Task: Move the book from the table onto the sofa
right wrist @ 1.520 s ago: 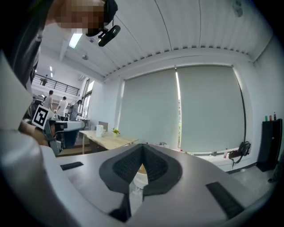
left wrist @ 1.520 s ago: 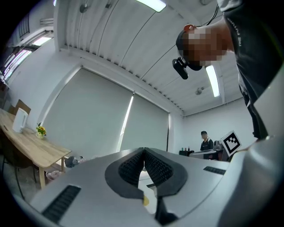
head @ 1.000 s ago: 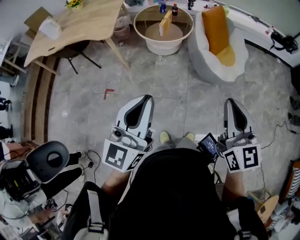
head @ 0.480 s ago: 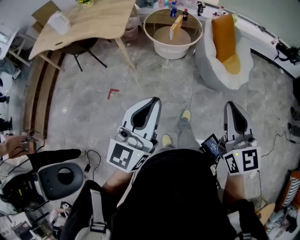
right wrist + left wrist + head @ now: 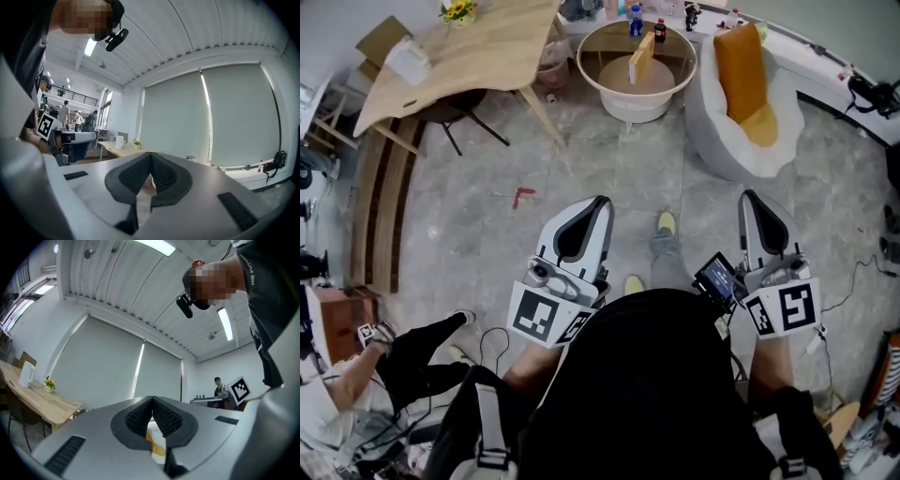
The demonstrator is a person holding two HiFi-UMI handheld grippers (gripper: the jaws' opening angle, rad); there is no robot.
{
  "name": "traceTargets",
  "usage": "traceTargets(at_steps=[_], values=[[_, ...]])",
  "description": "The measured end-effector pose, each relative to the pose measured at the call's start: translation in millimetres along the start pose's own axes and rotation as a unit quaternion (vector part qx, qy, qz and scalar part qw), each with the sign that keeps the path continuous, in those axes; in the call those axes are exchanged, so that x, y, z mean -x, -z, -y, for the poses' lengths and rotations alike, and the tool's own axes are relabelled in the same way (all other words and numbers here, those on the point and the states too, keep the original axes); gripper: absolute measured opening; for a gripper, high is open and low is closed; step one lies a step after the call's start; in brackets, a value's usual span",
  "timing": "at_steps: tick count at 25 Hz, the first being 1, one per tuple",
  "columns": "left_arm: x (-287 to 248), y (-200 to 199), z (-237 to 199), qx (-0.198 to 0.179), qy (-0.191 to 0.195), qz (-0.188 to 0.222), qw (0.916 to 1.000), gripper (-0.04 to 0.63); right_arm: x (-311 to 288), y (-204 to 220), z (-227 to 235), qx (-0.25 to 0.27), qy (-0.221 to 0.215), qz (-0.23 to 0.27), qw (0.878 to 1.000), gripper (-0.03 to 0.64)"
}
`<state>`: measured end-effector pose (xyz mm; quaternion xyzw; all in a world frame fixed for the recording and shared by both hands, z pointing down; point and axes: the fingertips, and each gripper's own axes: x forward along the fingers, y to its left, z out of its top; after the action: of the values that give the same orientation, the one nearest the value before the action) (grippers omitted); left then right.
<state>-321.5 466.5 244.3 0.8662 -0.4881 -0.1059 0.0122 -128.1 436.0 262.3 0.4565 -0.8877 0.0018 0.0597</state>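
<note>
A tan book [image 5: 640,56] stands upright on the round white table [image 5: 603,80] at the top of the head view. To its right is the white sofa [image 5: 712,122] with orange cushions [image 5: 741,61]. My left gripper [image 5: 600,200] and right gripper [image 5: 748,195] hover side by side over the bare floor, well short of the table, both pointing toward it. In the left gripper view the left gripper [image 5: 152,398] has its jaws pressed together with nothing held. The right gripper [image 5: 151,153] looks the same in its own view, shut and empty.
A wooden table [image 5: 478,47] with a white box [image 5: 405,58] and a black chair [image 5: 450,105] under it fills the upper left. Bottles [image 5: 636,19] stand at the round table's far edge. The wearer's foot [image 5: 666,223] is between the grippers. A person's leg [image 5: 417,352] lies at lower left.
The wearer has stepped forward, one foot now ahead. The right gripper has shifted slightly forward. At lower left the black office chair has left the view and a person's leg shows instead.
</note>
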Motion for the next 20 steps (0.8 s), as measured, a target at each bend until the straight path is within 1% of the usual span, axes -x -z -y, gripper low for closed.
traceTargets(at_steps=[8, 12, 16, 20], values=[[-50.3, 15.8, -15.0, 0.002, 0.002, -0.012, 0.9999, 0.014, -30.1, 10.8, 48.8, -0.032, 0.016, 0.003, 0.999, 0.009], [-94.0, 29.2, -18.5, 0.011, 0.010, -0.030, 0.9994, 0.014, -41.5, 13.7, 85.6, -0.054, 0.019, 0.004, 0.998, 0.009], [-135.9, 33.5, -29.0, 0.008, 0.018, -0.039, 0.9990, 0.014, -69.2, 18.2, 111.1, -0.056, 0.016, 0.002, 0.998, 0.009], [-175.3, 44.3, -36.6, 0.014, 0.008, -0.064, 0.9978, 0.014, -97.3, 15.8, 138.8, -0.042, 0.002, -0.005, 0.999, 0.009]])
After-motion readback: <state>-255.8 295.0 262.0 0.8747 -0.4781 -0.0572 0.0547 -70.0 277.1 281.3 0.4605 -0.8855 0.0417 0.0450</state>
